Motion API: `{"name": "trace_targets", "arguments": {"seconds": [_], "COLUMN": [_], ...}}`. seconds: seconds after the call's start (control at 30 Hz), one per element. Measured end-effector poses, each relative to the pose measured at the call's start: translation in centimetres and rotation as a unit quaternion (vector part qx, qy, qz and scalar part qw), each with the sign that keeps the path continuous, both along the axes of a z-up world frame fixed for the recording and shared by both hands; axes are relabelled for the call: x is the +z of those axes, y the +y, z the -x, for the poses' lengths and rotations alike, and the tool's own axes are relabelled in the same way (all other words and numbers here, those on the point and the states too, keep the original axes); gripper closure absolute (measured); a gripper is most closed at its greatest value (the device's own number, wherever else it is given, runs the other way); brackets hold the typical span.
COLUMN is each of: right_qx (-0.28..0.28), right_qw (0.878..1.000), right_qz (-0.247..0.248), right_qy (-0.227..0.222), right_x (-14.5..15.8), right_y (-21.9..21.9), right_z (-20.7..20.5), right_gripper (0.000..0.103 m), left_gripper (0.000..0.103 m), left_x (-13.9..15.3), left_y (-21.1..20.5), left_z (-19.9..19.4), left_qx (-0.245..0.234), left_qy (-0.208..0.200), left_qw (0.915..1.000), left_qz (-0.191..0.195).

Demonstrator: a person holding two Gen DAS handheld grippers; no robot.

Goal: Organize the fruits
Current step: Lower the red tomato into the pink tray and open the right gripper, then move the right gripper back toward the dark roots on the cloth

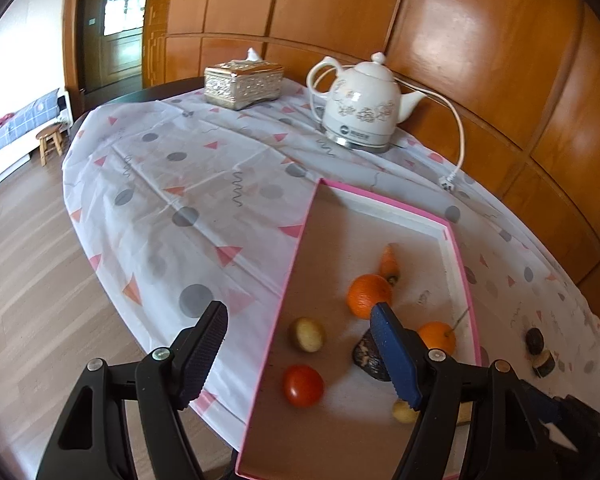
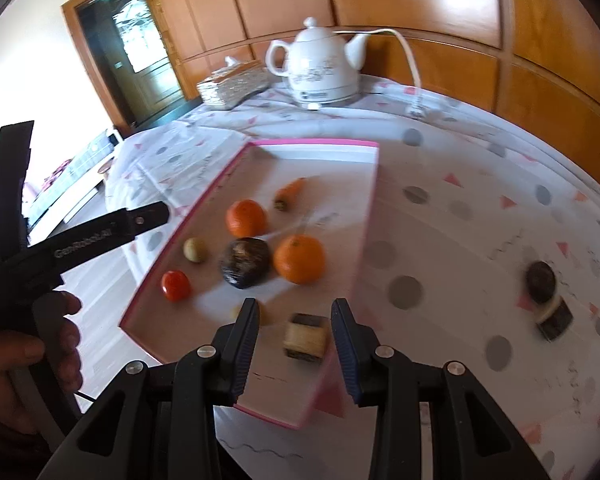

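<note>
While both hand-held grippers hover with fingers apart and empty, the table [image 2: 480, 208] under its patterned cloth carries a pink tray [image 2: 316, 143] at centre, a kettle [image 2: 320, 68] at 12 o'clock and a tissue box [image 2: 234, 86] at 11 o'clock.

Left hand-held gripper [image 1: 300, 360]: spread wide above the tray's left rim. Right hand-held gripper [image 2: 294, 346]: open above the tray's near end, a striped block [image 2: 305, 340] lying between its fingers, seemingly untouched.

In the tray, by count: two oranges [image 2: 299, 259] [image 2: 246, 218], one dark fruit [image 2: 245, 263] touching or just beside the nearer orange, one carrot [image 2: 290, 192] at 12 o'clock, one tomato [image 2: 176, 285] at 9 o'clock, one pale round fruit [image 2: 195, 250], and one small yellowish piece [image 1: 404, 411], partly hidden. Outside it, at 3 o'clock: two dark pieces [image 2: 541, 278] [image 2: 554, 314], blurred.

Handling, as judged: the oranges look firm, light and apt to roll; grip across the widest part. The tomato's smooth skin probably bruises; close gently.
</note>
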State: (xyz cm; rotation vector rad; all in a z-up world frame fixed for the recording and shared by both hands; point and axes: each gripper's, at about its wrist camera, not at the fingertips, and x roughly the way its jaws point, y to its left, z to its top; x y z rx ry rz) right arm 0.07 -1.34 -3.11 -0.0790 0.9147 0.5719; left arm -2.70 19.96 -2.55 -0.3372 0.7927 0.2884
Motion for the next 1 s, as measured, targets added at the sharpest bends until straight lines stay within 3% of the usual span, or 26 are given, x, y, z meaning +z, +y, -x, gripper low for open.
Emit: {"name": "trace_targets", "arguments": {"seconds": [0.53,1.0], "right_qx": [-0.112,-0.192], "right_qw": [0.993,0.976], "right_qz": [0.022,0.094], "right_qy": [-0.015,-0.034], "right_x": [1.5,3.3], "right_y": [-8.5,-17.9], "right_z": [-2.0,-4.1], "right_gripper": [0.065,0.065], "left_gripper": [0.029,0.029], "left_x": [0.4,0.5], "left_y": [-2.8,-5.3], "left_z": [-0.4,-1.1], "left_qx": [-0.043,-0.076], "left_qy": [0.003,0.01], "left_qw": [0.9989,0.9965], "left_qz": [-0.018,-0.033]}}
